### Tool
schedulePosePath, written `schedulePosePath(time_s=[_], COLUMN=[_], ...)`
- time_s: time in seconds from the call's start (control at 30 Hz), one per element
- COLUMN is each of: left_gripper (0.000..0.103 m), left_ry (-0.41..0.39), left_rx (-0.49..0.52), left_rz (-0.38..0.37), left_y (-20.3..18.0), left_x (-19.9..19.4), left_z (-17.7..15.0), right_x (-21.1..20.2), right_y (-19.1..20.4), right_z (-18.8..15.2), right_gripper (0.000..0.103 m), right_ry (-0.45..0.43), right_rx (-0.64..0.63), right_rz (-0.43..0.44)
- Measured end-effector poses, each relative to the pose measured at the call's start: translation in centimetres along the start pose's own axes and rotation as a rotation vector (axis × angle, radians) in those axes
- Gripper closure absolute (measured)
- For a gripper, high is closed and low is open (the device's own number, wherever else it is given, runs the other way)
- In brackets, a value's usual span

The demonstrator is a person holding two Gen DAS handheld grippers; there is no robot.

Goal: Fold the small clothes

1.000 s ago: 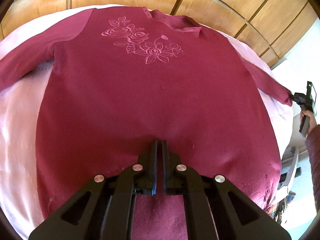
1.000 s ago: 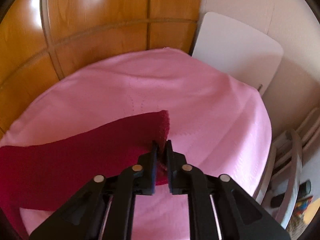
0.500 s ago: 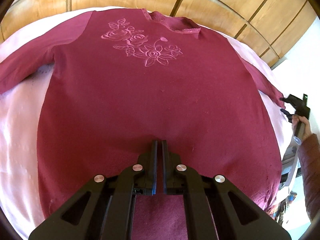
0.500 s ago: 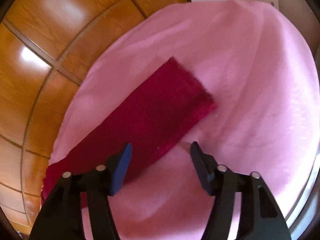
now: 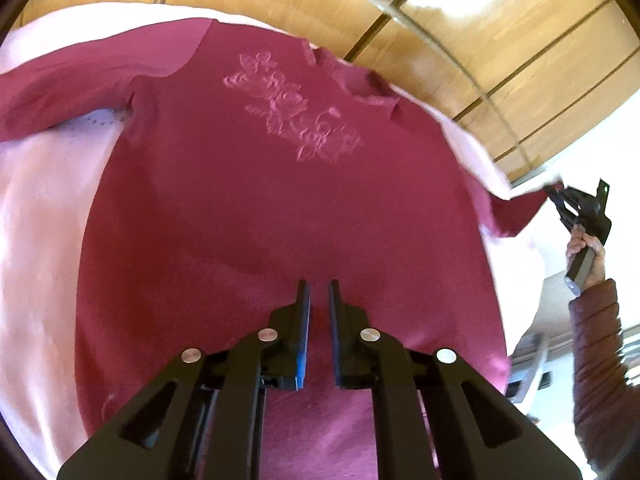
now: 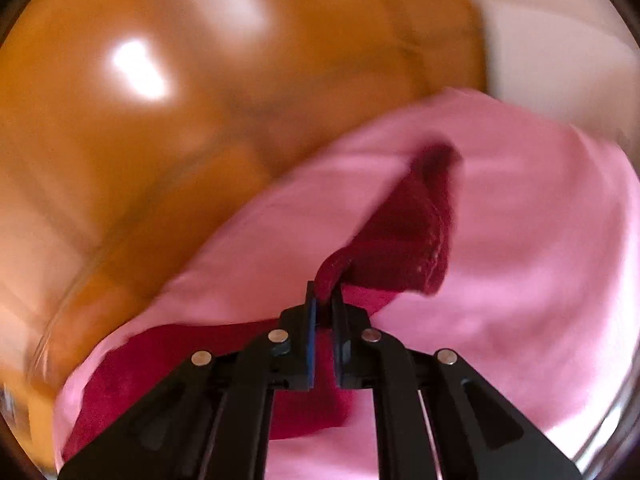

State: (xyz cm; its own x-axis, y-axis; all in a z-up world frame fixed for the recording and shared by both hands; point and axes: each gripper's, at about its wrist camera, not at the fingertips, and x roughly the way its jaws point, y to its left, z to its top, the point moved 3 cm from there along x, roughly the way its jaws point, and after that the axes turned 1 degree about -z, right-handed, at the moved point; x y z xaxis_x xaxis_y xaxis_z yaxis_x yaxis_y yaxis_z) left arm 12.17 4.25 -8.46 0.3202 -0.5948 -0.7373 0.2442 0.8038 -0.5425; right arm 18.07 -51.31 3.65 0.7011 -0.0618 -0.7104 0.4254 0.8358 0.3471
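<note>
1. Ahead of the left gripper (image 5: 319, 292), a maroon sweater (image 5: 280, 208) lies front side up and spread out on a pink cloth (image 5: 36, 240), its neckline at the far end and its hem nearest the gripper.
2. The left gripper's jaws stand slightly parted over the lower middle of the sweater body, with a narrow strip of fabric showing between them; whether they pinch any cloth I cannot tell.
3. Further ahead and a little to the right of those fingers, a tone-on-tone floral embroidery (image 5: 296, 116) marks the chest.
4. To the far left of the left gripper, the left sleeve (image 5: 80, 84) stretches outward across the pink cloth.
5. At the far right of the left wrist view, the right gripper (image 5: 558, 200) is seen in the person's right hand (image 5: 586, 248), meeting the end of the right sleeve (image 5: 516, 212).
6. In the right wrist view the right gripper (image 6: 325, 296) is clenched on a fold of the right sleeve (image 6: 404, 236) near the cuff, which rises off the pink cloth (image 6: 520, 280) just ahead of the fingertips; the view is blurred.
7. Beyond both grippers stands a wooden panelled wall (image 5: 460, 40).
</note>
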Motion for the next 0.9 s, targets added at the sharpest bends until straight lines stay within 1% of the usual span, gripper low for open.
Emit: schedulePosePath(time_s=[0.1,0.17,0.2,0.3,0.33,0.43,0.47,0.5,0.53,0.57,0.63,0.7,0.8,0.83,0.9], left_gripper=[0.096,0.096,0.096,0.096,0.096,0.096,0.096,0.096,0.096,0.096,0.096,0.096,0.096,0.096,0.096], left_ry=[-0.02,-0.028,-0.033,-0.052,-0.058,-0.071,-0.077,-0.084,-0.092,-0.094,-0.102,-0.11,-0.116,-0.114,-0.108], left_rx=[-0.018,-0.025,-0.031,-0.039,-0.042,-0.068,-0.076,-0.081,-0.091,-0.103,-0.122,-0.131,-0.153,-0.158,-0.166], left_rz=[-0.044,-0.067,-0.081,-0.105,-0.11,-0.133,-0.134,-0.131,-0.132,-0.135,-0.137,-0.134,-0.098,-0.091,-0.07], left_y=[-0.3,-0.4,-0.4,-0.5,-0.4,0.0,0.3,0.6,0.9,1.2,1.8,2.3,3.4,3.9,4.4], left_x=[-0.5,-0.7,-0.8,-1.1,-1.2,-1.3,-1.2,-1.2,-1.1,-1.0,-0.7,-0.3,0.9,1.2,1.9], left_z=[0.8,1.3,1.6,2.8,3.2,4.7,5.3,5.8,6.5,7.0,8.2,9.2,11.1,11.6,12.4], right_x=[0.9,1.8,2.5,3.9,4.7,6.4,6.7,6.7,6.9,6.8,6.0,4.9,3.6,3.6,3.8], right_y=[9.9,15.2,19.0,25.7,28.3,32.7,33.5,33.8,33.7,33.2,31.8,29.7,23.7,22.3,17.6], right_z=[-1.4,-2.9,-4.4,-8.0,-9.8,-14.2,-15.4,-16.0,-15.8,-15.5,-15.0,-14.7,-14.6,-14.6,-15.2], right_gripper=[0.097,0.097,0.097,0.097,0.097,0.095,0.09,0.075,0.062,0.044,0.043,0.043,0.043,0.043,0.044], right_ry=[0.039,0.066,0.091,0.152,0.195,0.299,0.32,0.328,0.331,0.323,0.288,0.262,0.22,0.216,0.217], right_rx=[-0.131,-0.199,-0.247,-0.327,-0.359,-0.434,-0.451,-0.445,-0.427,-0.391,-0.337,-0.315,-0.291,-0.281,-0.243], right_rz=[0.165,0.238,0.286,0.378,0.421,0.489,0.506,0.528,0.543,0.556,0.563,0.545,0.432,0.399,0.287])
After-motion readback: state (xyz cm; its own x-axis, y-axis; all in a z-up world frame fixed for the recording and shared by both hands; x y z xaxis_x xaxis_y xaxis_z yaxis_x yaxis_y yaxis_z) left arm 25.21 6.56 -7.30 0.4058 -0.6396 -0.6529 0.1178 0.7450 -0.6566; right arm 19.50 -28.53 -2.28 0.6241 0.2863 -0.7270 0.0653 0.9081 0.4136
